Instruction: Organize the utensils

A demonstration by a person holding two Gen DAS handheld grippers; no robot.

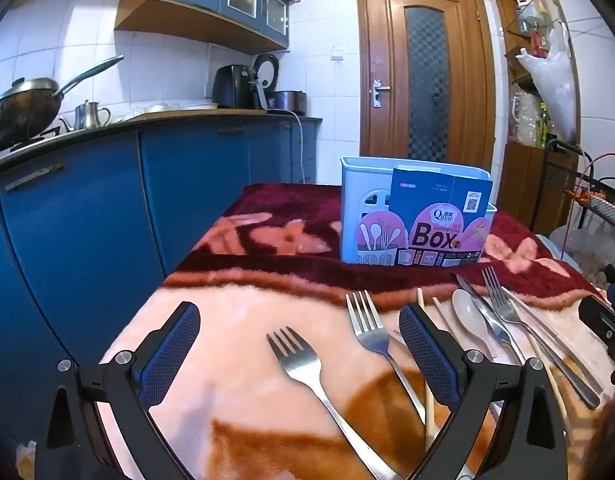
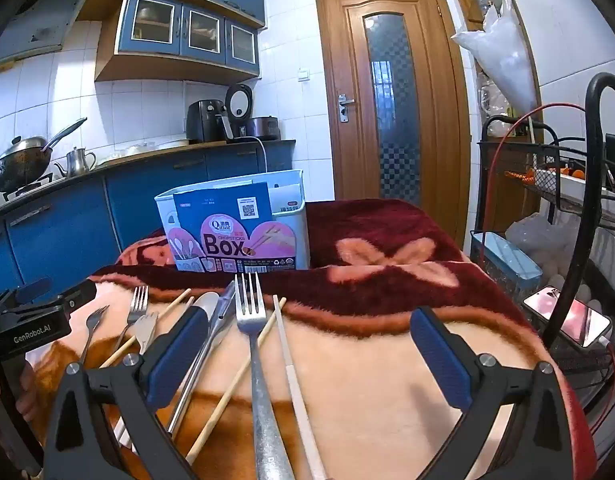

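Both tongs wide apart and holding nothing: no utensil picked up yet.

My left gripper hovers over a fork, a second fork just beside it. My right gripper hangs above another fork and chopsticks. The spoon and knife lie in the loose row on the blanket. The box stands upright farther back. Next, I reckon: drop, close on one handle, carry it to the box.
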